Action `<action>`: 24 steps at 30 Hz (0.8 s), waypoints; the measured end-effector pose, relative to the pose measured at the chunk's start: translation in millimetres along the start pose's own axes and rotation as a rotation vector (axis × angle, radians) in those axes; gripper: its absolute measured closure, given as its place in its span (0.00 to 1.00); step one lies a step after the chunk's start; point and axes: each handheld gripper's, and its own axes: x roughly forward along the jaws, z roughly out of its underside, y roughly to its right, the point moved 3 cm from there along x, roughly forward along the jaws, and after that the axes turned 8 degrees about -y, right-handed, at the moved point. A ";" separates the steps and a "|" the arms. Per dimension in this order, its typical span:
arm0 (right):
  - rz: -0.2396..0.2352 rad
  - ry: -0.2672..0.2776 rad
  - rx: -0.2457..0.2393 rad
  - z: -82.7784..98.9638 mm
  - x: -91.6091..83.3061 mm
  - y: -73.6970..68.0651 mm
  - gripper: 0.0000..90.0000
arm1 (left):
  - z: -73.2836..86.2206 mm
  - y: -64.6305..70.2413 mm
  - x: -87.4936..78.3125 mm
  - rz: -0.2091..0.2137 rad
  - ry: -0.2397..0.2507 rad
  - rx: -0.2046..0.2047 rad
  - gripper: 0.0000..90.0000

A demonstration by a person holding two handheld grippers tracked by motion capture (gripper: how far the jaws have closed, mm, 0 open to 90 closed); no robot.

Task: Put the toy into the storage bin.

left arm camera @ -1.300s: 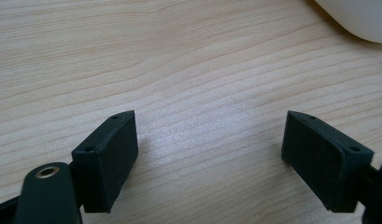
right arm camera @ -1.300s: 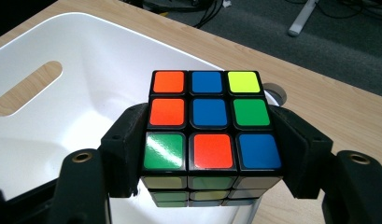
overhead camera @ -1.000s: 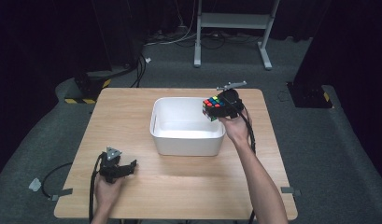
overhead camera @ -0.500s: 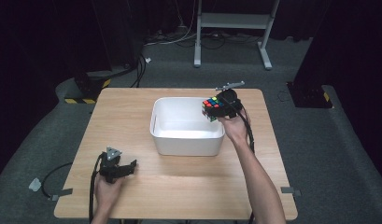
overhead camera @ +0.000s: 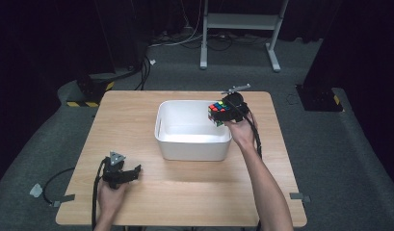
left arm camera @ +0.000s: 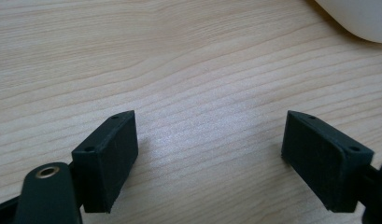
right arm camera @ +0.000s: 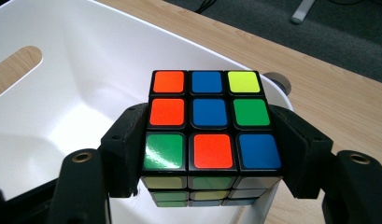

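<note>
We see a table (overhead camera: 185, 202) of pale wood, matt, with fine straight grain. The bin (overhead camera: 194, 144) looks like smooth white plastic with a soft sheen. The puzzle cube (right arm camera: 210, 123) is black plastic with glossy coloured stickers. Both grippers' pads (left arm camera: 111, 154) look matt black, finely textured.

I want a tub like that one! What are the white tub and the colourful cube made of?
The white tub looks like smooth, slightly glossy plastic: its walls are rounded and catch soft shine. The colourful cube seems to be hard black plastic with shiny coloured stickers, since the green square reflects light. The table under them shows wood grain, though it could be laminate.
</note>
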 end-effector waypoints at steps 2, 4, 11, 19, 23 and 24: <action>0.002 -0.001 -0.003 -0.1 0.4 -0.1 0.38 | 0.0 0.0 0.0 0.000 0.000 0.000 0.21; 0.004 -0.003 -0.004 -0.1 0.9 -0.3 0.38 | 0.0 0.0 0.0 0.000 0.000 0.000 0.21; 0.008 -0.010 -0.005 0.1 3.2 -0.8 0.38 | 0.0 0.0 0.0 0.000 0.000 0.000 0.21; 0.009 -0.017 -0.012 0.4 4.8 -1.1 0.38 | 0.0 0.0 0.0 0.000 0.000 0.001 0.21; 0.007 -0.022 -0.011 0.8 6.0 -1.3 0.38 | 0.0 0.0 0.0 0.000 0.000 0.000 0.21; 0.008 -0.022 -0.013 0.7 6.2 -1.2 0.38 | 0.0 0.0 0.0 0.000 0.000 0.000 0.21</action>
